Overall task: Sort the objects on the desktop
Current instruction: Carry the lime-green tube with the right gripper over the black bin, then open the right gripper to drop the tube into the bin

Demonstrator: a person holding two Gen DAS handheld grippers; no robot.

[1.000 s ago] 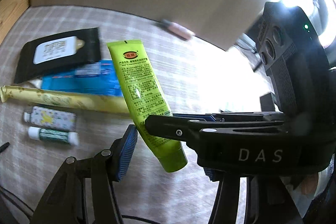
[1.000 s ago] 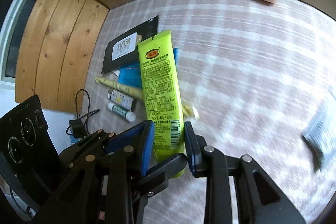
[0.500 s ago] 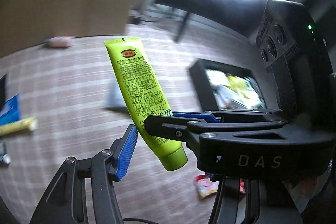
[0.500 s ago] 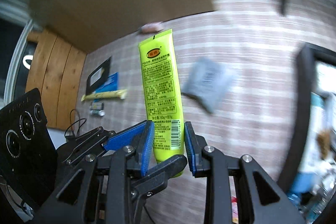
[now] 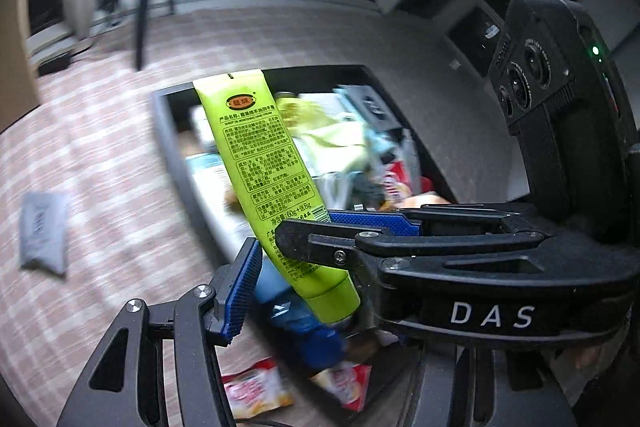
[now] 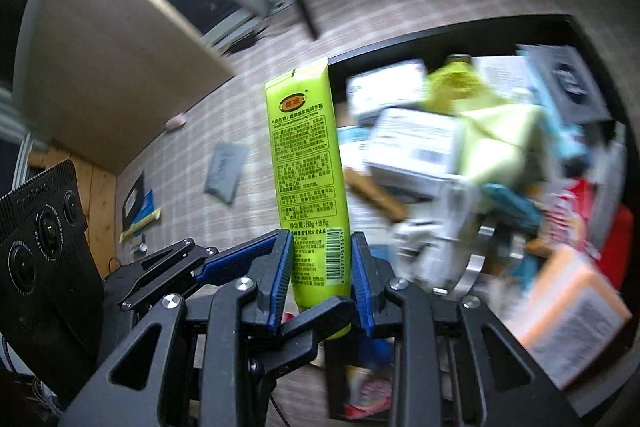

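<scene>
The right gripper point(image 6: 322, 277) pinches the cap end of the lime-green plastic hand-cream tube point(image 6: 306, 167), upright above the near edge of the black, item-filled storage bin point(image 5: 168, 147) — probably for dropping in. The left gripper's point(image 5: 288, 247) blue pads bracket the same tube — whether they press is unclear.

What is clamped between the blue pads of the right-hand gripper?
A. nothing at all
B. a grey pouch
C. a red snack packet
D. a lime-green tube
D: the right gripper has its blue pads pressed on both sides of the lime-green tube, near its cap end.
</scene>
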